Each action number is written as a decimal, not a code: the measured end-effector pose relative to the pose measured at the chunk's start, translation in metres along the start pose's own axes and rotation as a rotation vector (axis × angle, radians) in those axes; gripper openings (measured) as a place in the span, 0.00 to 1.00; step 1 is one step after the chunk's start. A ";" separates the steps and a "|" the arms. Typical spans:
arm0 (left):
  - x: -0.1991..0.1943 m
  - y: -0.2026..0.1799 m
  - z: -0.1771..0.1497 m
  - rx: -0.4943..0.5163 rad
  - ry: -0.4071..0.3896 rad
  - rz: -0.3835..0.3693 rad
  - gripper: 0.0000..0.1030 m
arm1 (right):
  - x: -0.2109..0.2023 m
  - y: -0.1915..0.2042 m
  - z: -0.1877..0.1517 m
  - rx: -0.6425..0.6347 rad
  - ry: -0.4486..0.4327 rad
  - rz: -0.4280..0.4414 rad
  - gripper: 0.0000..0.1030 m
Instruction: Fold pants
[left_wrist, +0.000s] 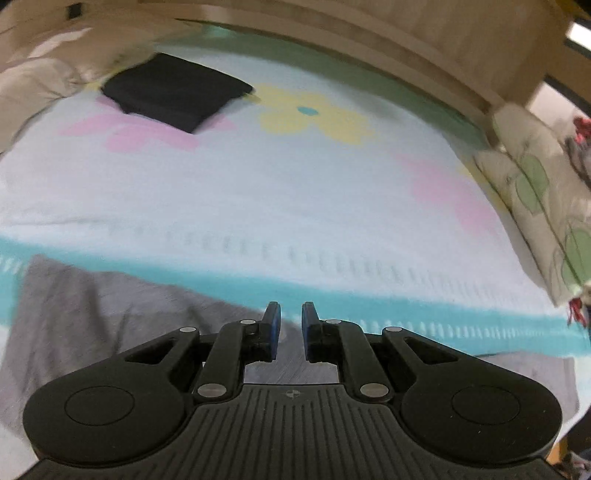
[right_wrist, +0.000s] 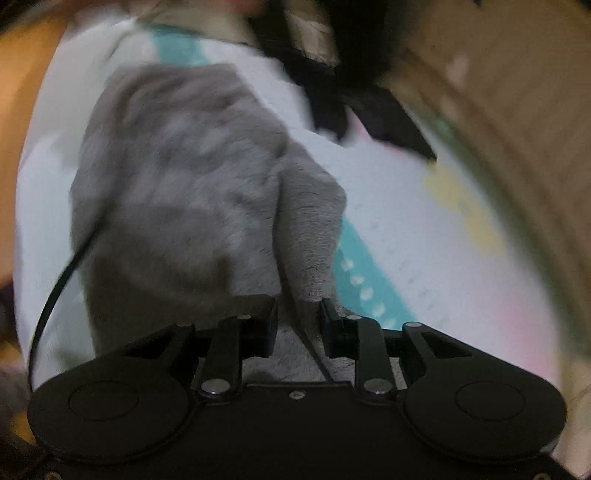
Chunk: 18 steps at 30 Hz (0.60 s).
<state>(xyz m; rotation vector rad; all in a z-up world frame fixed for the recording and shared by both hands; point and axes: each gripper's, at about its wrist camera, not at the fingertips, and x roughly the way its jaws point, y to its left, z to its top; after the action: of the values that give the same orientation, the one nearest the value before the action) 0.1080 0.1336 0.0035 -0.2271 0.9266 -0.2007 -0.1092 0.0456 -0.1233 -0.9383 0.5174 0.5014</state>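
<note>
The grey pants (right_wrist: 177, 177) lie on the bed in front of both grippers, rumpled and bunched rather than flat, with one narrow ribbed end (right_wrist: 314, 236) running toward the right gripper (right_wrist: 299, 317). No clean crease or squared stack shows, so the fold looks early or mid-way at best: the cloth probably needs smoothing and at least one more fold. The right gripper's jaws stand a little apart with grey cloth between them; blur hides whether they pinch it, so I cannot tell its grip. The left gripper (left_wrist: 291, 321) hangs just above the pants' (left_wrist: 110, 314) edge, its blue-padded jaws slightly apart with nothing between them. Under the pants is a pale bedspread (left_wrist: 295, 192) with a teal band and pastel flowers. Well apart, near the headboard (left_wrist: 406, 37), a dark garment (left_wrist: 173, 94) sits already folded square
</note>
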 end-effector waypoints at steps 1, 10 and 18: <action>0.007 -0.006 -0.002 0.012 0.017 -0.003 0.12 | -0.003 0.008 -0.003 -0.038 -0.002 -0.022 0.33; 0.051 -0.004 -0.016 0.031 0.216 0.021 0.12 | -0.013 0.041 -0.012 -0.167 -0.029 -0.102 0.32; 0.014 0.013 -0.047 0.045 0.123 -0.038 0.12 | -0.034 -0.013 -0.017 0.059 -0.043 0.061 0.50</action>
<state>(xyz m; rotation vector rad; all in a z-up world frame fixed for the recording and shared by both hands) 0.0792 0.1373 -0.0377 -0.1923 1.0391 -0.2726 -0.1307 0.0187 -0.1024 -0.8554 0.5208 0.5568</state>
